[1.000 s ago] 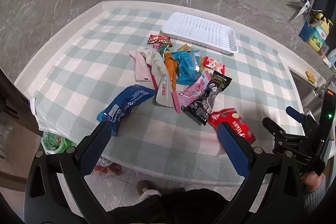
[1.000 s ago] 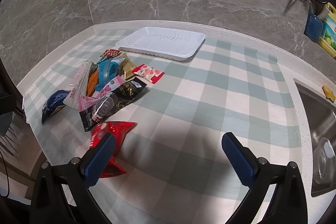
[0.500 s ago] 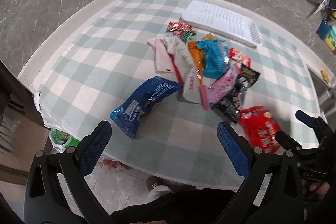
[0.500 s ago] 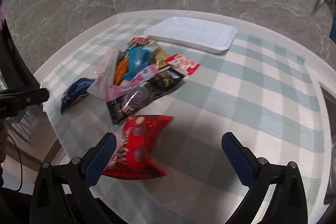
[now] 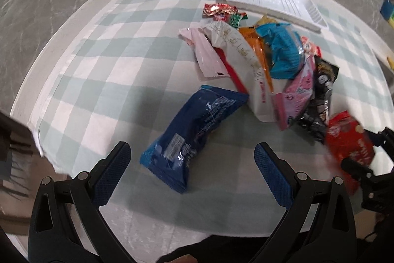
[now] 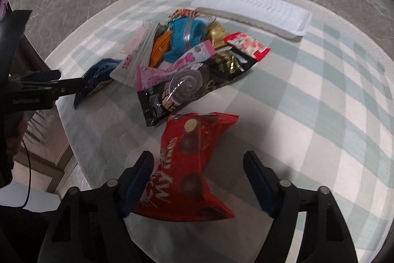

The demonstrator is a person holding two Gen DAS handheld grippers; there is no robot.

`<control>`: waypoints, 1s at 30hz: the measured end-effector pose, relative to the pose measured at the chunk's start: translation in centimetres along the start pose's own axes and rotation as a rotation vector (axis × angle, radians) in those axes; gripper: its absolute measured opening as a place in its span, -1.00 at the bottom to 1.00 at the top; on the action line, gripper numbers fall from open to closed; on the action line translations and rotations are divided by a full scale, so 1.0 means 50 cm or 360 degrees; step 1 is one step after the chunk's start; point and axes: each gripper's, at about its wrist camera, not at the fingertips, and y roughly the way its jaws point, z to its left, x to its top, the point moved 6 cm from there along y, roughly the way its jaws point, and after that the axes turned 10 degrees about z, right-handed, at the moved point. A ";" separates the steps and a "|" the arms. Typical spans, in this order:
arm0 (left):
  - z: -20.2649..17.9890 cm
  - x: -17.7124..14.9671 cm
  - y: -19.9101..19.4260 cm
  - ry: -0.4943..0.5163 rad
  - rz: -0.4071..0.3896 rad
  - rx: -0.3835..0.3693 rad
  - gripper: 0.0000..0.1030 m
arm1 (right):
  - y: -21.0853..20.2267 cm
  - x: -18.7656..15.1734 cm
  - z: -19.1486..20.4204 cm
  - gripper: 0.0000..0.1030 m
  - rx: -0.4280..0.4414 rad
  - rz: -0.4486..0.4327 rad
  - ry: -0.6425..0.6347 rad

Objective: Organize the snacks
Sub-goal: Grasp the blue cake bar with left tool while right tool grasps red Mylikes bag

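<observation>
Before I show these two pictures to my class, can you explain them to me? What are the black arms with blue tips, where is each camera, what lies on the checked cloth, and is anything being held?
There is no robot here. A person holds a two-finger gripper in each hand, and each carries a wide-angle camera that looks along its fingers. So one picture looks out from the left gripper, the other from the right gripper.

On the checked cloth lies a heap of snack packets with a white tray, nothing in it, behind it. A blue packet lies apart, just ahead of the left gripper's open fingers. A red packet lies between the right gripper's fingers, whose jaws are closing; its left pad is at the packet's edge, the right pad clear of it.

Nothing is lifted yet.
</observation>
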 end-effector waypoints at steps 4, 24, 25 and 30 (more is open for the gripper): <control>0.007 0.024 0.042 0.0134 0.0054 0.0036 0.95 | 0.017 0.004 0.008 0.30 0.0006 0.0048 -0.0007; 0.049 0.091 0.177 0.0295 0.0210 -0.0207 1.00 | 0.037 0.015 0.004 0.20 0.0059 0.0124 0.0134; 0.049 0.093 0.179 0.0313 0.0207 -0.0207 1.00 | 0.038 0.018 0.004 0.22 0.0058 0.0127 0.0137; 0.050 0.099 0.190 0.0383 0.0213 -0.0227 1.00 | 0.042 0.021 0.008 0.27 0.0036 0.0125 0.0163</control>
